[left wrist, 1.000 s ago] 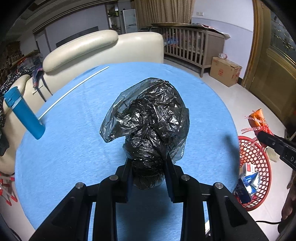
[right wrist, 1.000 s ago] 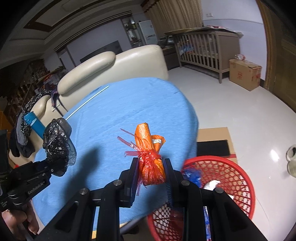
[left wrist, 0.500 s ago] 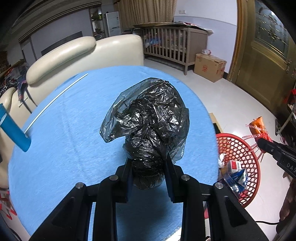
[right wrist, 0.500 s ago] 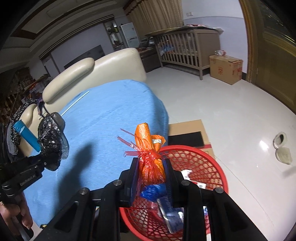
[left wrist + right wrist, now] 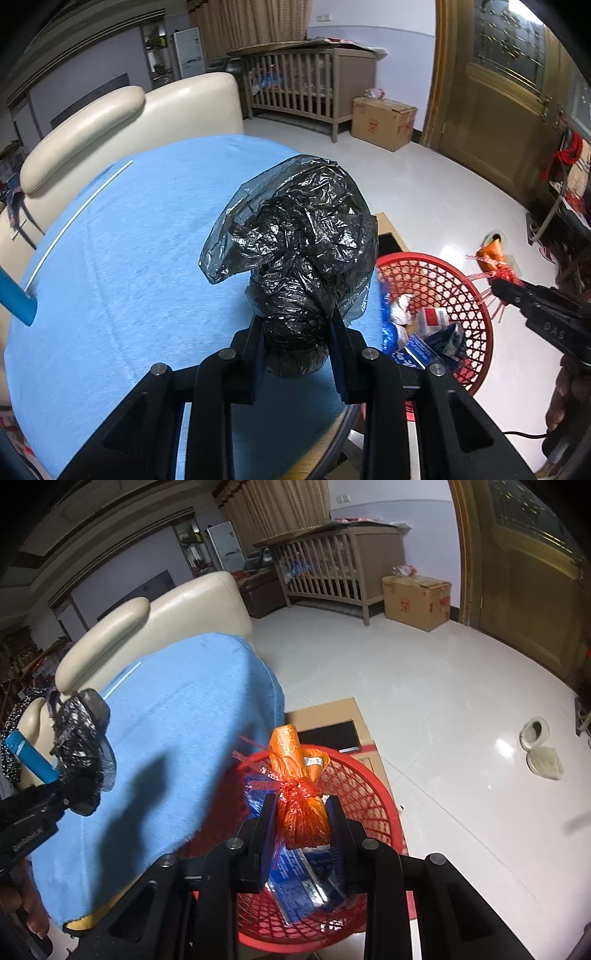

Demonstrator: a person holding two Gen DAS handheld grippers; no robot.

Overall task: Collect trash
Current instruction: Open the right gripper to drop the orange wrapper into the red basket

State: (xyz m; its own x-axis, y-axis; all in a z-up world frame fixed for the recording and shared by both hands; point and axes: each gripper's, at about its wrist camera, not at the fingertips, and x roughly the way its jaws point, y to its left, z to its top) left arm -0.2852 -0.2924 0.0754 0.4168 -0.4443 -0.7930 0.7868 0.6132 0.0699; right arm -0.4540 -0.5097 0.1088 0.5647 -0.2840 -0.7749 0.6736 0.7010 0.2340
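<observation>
Two black two-finger grippers are in view, and each one carries one piece of trash. The left gripper [image 5: 296, 343] is clamped on the lower end of one crumpled black plastic bag [image 5: 299, 258], which stands with its long axis upward and away from the fingers, over the round table with a blue cloth [image 5: 129, 258]; the loose thin film of the bag opens to the left near the top. The right gripper [image 5: 301, 830] is closed on one orange wrapper bundle inside red mesh netting [image 5: 299, 786]. Its long axis points up and slightly left, with the knot of the netting in the middle and the orange tip on top, and it hangs above the round red plastic mesh basket [image 5: 373, 786] that stands on the floor just beside the table edge. Inside the basket lie some blue packets [image 5: 424, 343] and white pieces, but they overlap and I cannot count them exactly. Behind the basket one flat brown cardboard sheet [image 5: 332, 712] lies on the floor, partly hidden. At the left edge of the table one blue cylinder [image 5: 31, 757] is cut off in the left view. Farther away are one cream leather sofa [image 5: 129, 110], one wooden crib [image 5: 306, 85] and one brown cardboard box [image 5: 382, 122].
</observation>
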